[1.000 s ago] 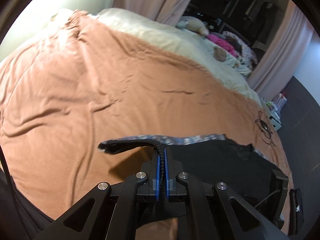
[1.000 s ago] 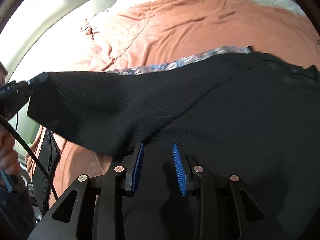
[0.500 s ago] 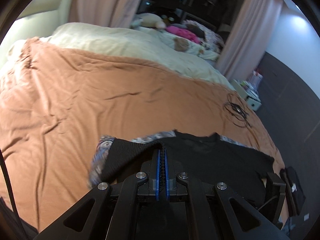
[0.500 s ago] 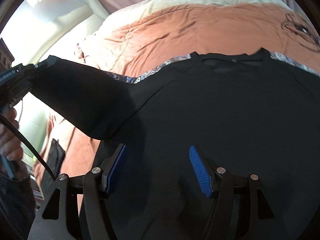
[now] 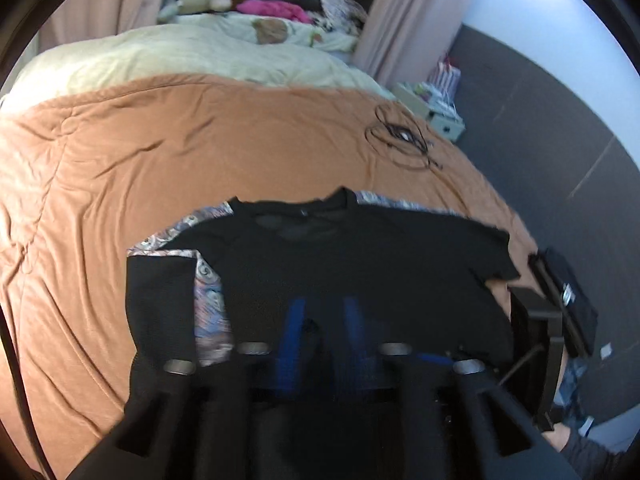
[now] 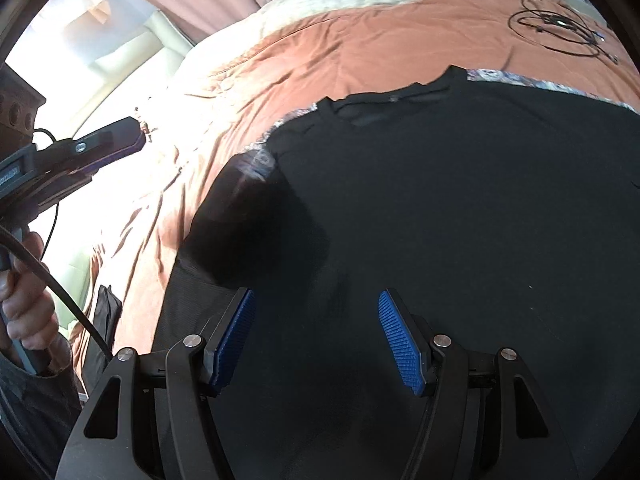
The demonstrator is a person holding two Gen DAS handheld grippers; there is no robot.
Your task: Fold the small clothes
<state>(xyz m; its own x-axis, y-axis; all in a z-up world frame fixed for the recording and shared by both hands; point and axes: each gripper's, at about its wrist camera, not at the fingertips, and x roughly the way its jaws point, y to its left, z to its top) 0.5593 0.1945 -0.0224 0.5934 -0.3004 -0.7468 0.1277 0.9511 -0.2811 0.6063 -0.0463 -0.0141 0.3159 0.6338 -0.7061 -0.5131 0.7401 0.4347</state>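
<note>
On the bed, the black shirt lies flat over a patterned garment, its left sleeve dropped inward. Left gripper fingers have just opened, empty; right gripper fingers spread. Most folding remains.

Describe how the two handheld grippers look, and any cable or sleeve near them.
Both grippers, the right gripper and the left gripper, have black angular frames, silver round bolts and ribbed blue pads on the fingers. A black cable runs past a dark sleeve.

dim, motion blur (glare left), fisheye.
</note>
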